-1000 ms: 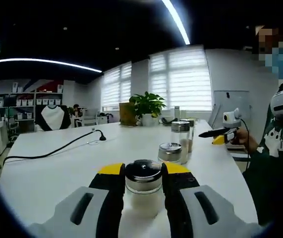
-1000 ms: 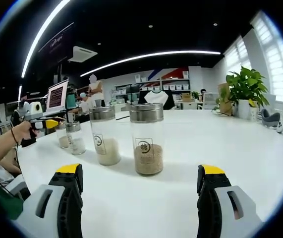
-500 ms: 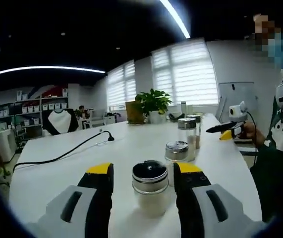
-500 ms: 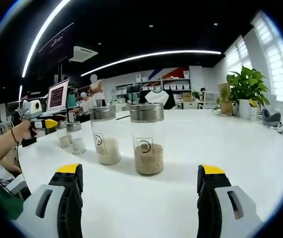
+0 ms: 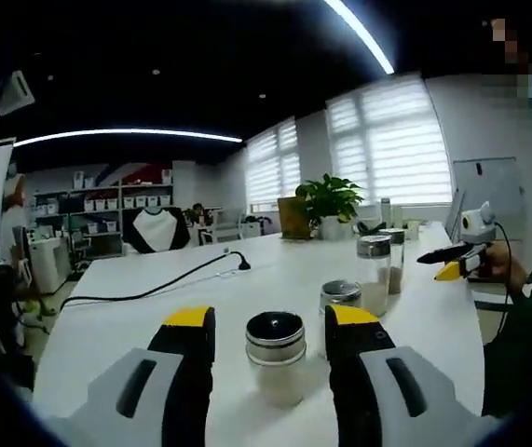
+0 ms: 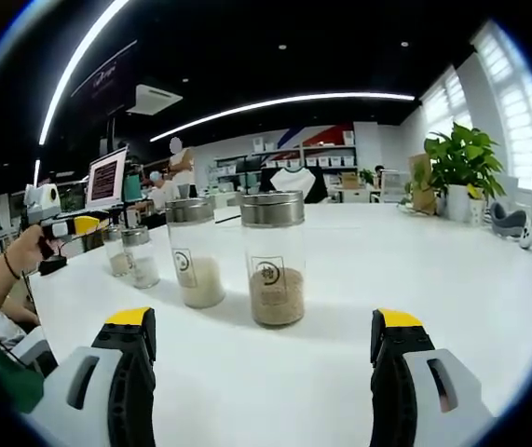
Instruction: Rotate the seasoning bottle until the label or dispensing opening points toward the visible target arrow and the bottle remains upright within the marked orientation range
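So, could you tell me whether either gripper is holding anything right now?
Nothing is held. The left gripper stands open around the small bottle without touching it; the right gripper is open, short of the tall bottle.

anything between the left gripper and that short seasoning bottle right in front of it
Nothing visible. The short seasoning bottle stands upright on the white table directly between the open jaws of the left gripper, with a gap on each side. A second short bottle stands just behind it, beyond the right jaw's tip, not in the path.
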A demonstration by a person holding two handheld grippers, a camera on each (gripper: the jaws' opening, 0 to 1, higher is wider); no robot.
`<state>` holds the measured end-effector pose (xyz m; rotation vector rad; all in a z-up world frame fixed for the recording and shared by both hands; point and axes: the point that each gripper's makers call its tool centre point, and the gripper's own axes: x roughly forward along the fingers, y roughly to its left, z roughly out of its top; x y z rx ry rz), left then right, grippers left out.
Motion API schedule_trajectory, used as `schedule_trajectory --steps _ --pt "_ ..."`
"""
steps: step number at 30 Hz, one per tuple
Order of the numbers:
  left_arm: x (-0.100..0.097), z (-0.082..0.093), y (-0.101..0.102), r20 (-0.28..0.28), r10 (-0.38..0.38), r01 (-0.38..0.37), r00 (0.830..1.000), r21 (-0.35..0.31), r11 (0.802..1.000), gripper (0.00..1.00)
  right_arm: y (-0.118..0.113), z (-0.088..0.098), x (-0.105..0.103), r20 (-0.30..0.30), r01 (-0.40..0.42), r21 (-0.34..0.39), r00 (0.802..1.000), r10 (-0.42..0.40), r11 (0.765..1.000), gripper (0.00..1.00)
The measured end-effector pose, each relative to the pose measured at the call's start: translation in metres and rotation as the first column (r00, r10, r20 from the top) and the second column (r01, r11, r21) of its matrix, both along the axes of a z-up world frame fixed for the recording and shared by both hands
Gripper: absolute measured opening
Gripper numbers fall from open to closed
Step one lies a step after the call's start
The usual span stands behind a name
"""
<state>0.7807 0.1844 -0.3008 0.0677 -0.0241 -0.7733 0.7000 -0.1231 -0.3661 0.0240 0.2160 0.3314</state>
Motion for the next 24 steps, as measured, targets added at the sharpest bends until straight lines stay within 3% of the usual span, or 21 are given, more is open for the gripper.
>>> schedule_trajectory --steps 2,5,9,15,18,21,24 --pt "0.002 -0.001 0.004 -0.039 0.072 -0.073 0.997 -0.025 0.997 0.52 0.0 0.0 0.0 -0.001 0.001 0.0 1.0 -0.001 1.0 0.98" --pt "0.001 -0.002 0.005 -0.075 0.118 -0.124 0.99 -0.079 0.989 0.52 0.0 0.001 -0.001 0.004 0.002 -0.001 1.0 -0.002 1.0 0.98" --pt "-0.006 -0.007 0.0 -0.093 0.122 -0.128 0.988 -0.067 0.989 0.52 0.003 0.004 -0.002 0.02 -0.019 0.007 1.0 0.018 1.0 0.99" --pt "-0.005 -0.016 0.006 -0.12 0.226 -0.233 0.967 -0.053 0.971 0.51 0.005 0.004 -0.003 0.022 -0.023 0.003 1.0 0.023 1.0 0.99" --pt "-0.003 -0.015 0.005 -0.087 0.277 -0.282 0.957 -0.046 0.958 0.51 0.005 0.003 -0.003 0.018 -0.02 0.0 1.0 0.02 1.0 0.99" --pt "0.001 -0.012 0.003 -0.095 0.304 -0.31 0.948 -0.065 0.948 0.51 0.006 0.002 -0.003 0.013 -0.023 0.001 1.0 0.023 1.0 0.99" --pt "0.005 -0.013 0.009 -0.05 0.403 -0.403 0.914 -0.009 0.915 0.51 0.003 0.002 -0.001 0.013 -0.018 0.0 1.0 0.018 1.0 0.99"
